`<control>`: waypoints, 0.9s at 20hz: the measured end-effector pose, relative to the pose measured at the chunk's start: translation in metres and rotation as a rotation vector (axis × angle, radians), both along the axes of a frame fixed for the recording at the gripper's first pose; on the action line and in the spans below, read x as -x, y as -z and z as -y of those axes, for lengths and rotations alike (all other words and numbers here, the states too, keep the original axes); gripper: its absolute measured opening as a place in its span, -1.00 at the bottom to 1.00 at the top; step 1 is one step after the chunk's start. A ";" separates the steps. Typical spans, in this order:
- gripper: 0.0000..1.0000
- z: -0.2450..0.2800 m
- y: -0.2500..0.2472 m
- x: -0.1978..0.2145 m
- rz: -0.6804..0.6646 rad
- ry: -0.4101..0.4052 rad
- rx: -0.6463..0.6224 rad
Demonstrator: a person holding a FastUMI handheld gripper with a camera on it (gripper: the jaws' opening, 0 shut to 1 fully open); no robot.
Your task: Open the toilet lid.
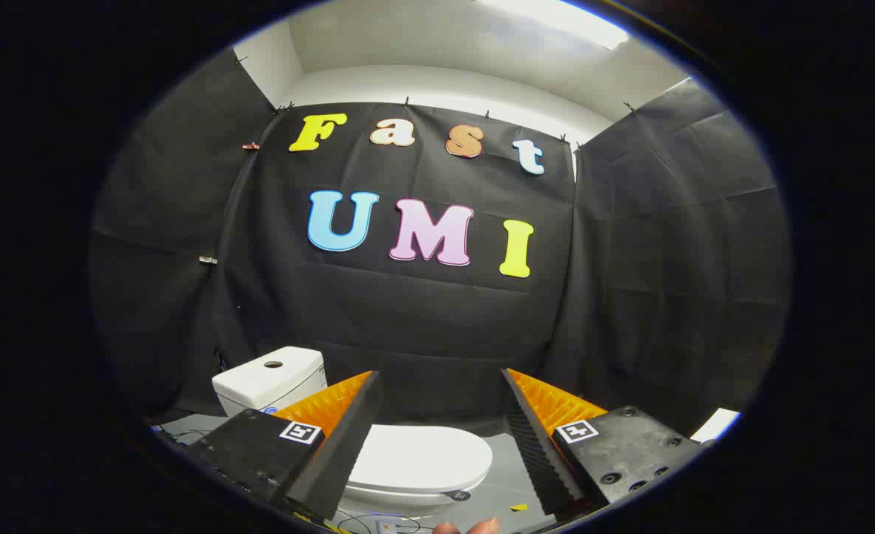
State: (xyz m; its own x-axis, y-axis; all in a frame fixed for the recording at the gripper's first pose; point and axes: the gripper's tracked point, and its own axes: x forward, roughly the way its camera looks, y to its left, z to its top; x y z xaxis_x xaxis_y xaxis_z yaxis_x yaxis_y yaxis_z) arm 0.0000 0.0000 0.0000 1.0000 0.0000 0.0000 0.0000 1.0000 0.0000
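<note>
Black cloth booth wall (437,326) fills the back and sides — nothing there to snag, but it's close behind the toilet, so a lid swung up hard could slap into it or the tank.

White ceramic toilet (408,486) sits low on the grey floor (508,475), beyond and below the claw (437,386). Its white boxy tank (271,378) w/ a round flush button on top stands behind the left finger, partly hidden by it.

White smooth oval plastic toilet lid (423,456) lies flat and shut on the bowl, seen between the two fingers, well apart from them — not yet touched.

Claw is spread wide, fingers empty, pointing over the lid rather than at its front edge.

Risks, as I judge them:
- Lid looks slick and rounded; a fingertip under the front lip could slip off, lid drops back w/ a bang.
- Approach is high — coming down flat would press on the lid instead of getting under it.
- Thin cables (367,523) on the floor near the toilet base could catch on the way in.
</note>
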 end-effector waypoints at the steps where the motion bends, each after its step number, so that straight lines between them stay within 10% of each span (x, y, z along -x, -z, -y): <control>1: 0.98 -0.001 -0.001 0.000 0.001 -0.004 0.003; 18: 0.98 -0.016 -0.010 -0.009 0.006 -0.021 -0.022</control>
State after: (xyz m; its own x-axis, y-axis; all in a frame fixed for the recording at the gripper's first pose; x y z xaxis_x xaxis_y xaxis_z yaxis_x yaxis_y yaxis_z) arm 0.0091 0.0157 0.0097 0.9998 0.0209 0.0060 -0.0210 0.9995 0.0215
